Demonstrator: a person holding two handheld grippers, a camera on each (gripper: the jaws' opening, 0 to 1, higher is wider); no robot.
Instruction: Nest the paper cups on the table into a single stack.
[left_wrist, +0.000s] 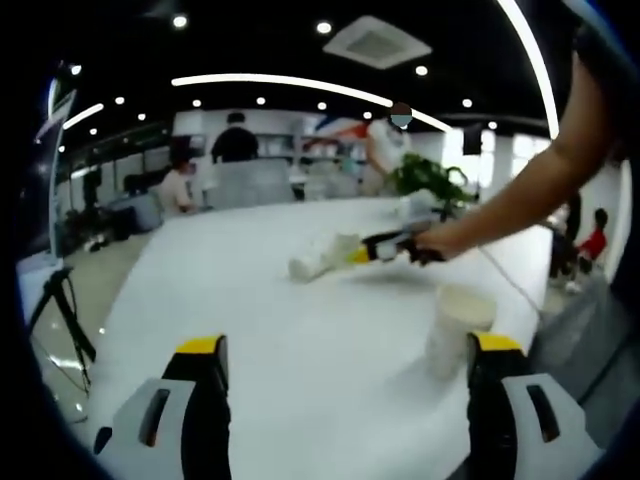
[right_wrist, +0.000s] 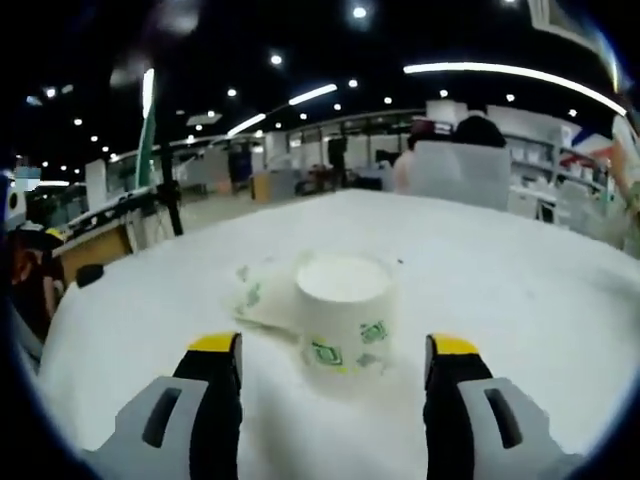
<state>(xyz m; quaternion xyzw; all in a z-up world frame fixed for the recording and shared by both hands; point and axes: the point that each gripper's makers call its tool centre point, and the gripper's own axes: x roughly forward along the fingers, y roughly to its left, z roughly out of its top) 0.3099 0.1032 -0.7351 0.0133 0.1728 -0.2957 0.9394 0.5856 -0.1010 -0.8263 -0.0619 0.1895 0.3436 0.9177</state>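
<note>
In the left gripper view my left gripper (left_wrist: 348, 345) is open above the white table (left_wrist: 250, 330), with nothing between its jaws. A white paper cup (left_wrist: 458, 325) stands just ahead of its right jaw. Farther off, a person's hand holds my right gripper (left_wrist: 354, 255) at a small group of cups (left_wrist: 320, 258) lying on the table. In the right gripper view my right gripper (right_wrist: 334, 345) is open. A paper cup with green marks (right_wrist: 345, 312) stands bottom-up just ahead, between the lines of the jaws and untouched. A second cup (right_wrist: 262, 290) lies on its side behind it to the left.
The table (right_wrist: 520, 300) is broad and white. A potted plant (left_wrist: 430, 180) stands at its far side. A tripod (left_wrist: 60, 300) is on the floor to the left. People sit and stand at desks in the office behind (left_wrist: 235, 140).
</note>
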